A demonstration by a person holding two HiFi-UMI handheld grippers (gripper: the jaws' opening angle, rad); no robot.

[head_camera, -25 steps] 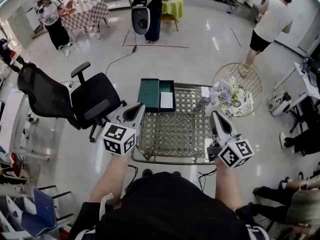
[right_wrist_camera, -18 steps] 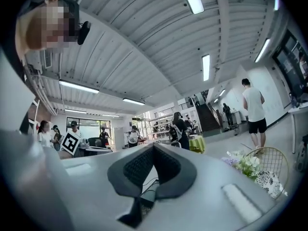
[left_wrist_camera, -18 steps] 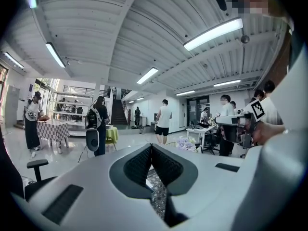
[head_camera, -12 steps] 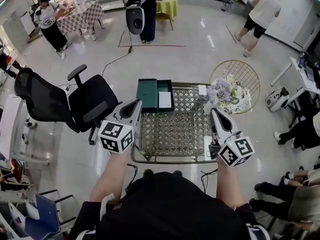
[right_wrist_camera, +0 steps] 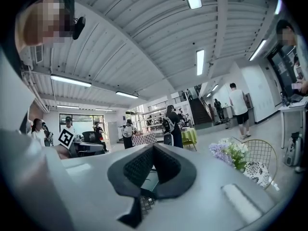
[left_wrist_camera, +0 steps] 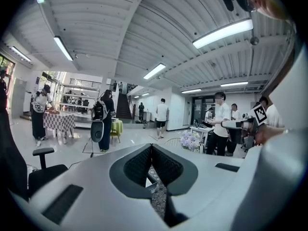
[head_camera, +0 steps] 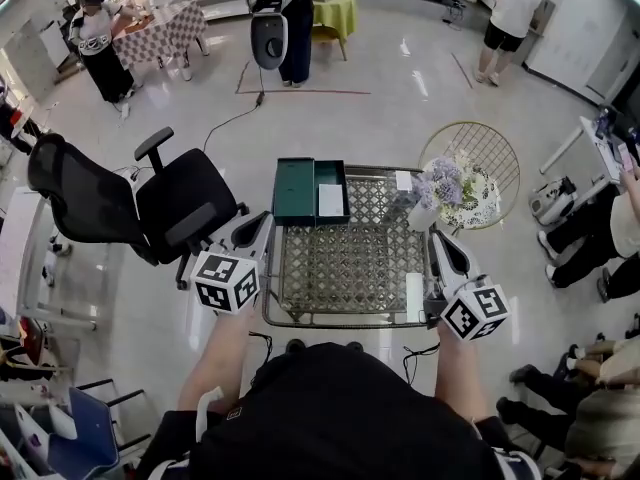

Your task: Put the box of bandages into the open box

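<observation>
1. head view: the open box (head_camera: 311,190) sits at the far left corner of the table (head_camera: 350,258). a white box (head_camera: 414,296), which i take for the bandages, lies at the near right edge, just beside my right gripper (head_camera: 437,236). my left gripper (head_camera: 266,218) hangs at the table's near left edge.
2. left gripper view: only here do i see my left jaws pressed together, with nothing between them. neither box shows.
3. right gripper view: my right jaws meet too, empty. flowers (right_wrist_camera: 231,153) stand off to the right.
</observation>
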